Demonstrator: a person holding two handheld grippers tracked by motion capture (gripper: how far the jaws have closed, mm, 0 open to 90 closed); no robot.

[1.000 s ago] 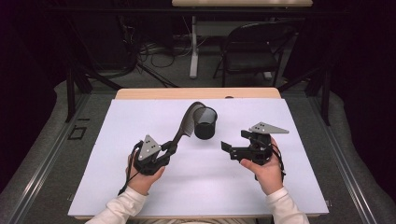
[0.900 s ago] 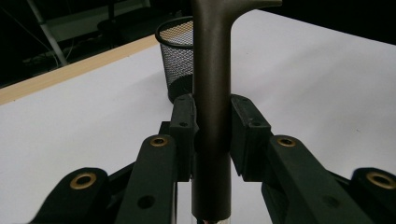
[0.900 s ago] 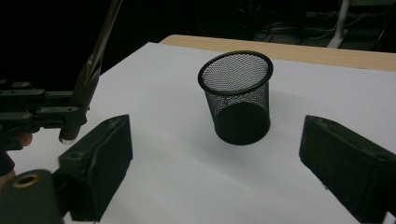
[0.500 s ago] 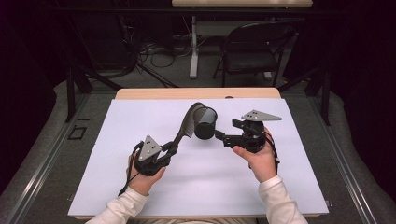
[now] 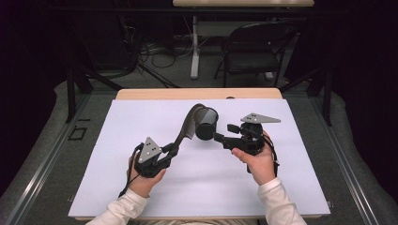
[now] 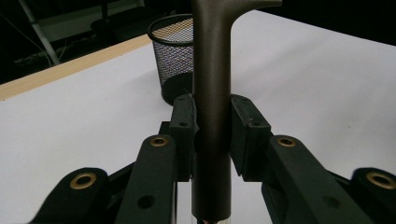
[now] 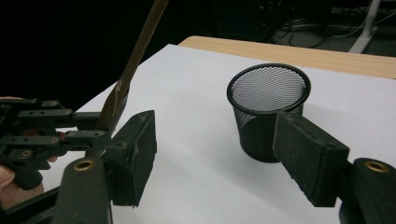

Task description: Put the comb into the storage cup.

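Note:
A black mesh cup (image 5: 206,125) stands upright and empty on the white sheet, near the middle. My left gripper (image 5: 174,149) is shut on the lower end of a long dark brown flat tool (image 5: 187,126), which slants up and arches over the cup's left side. In the left gripper view the jaws (image 6: 212,116) clamp the tool (image 6: 211,70), with the cup (image 6: 175,56) behind it. My right gripper (image 5: 224,132) is open just right of the cup. In the right gripper view its jaws (image 7: 219,154) are spread, the cup (image 7: 267,109) is just ahead, and the tool (image 7: 135,56) and left gripper (image 7: 70,128) are at left.
A white sheet (image 5: 141,117) covers the table, with a wooden strip (image 5: 155,93) bare along the far edge. Beyond the table stand a black chair (image 5: 253,51) and a white table leg (image 5: 195,47), with cables on the floor.
My right gripper has moved left and forward, from the right side of the sheet to close beside the cup. The left gripper and the tool have held still.

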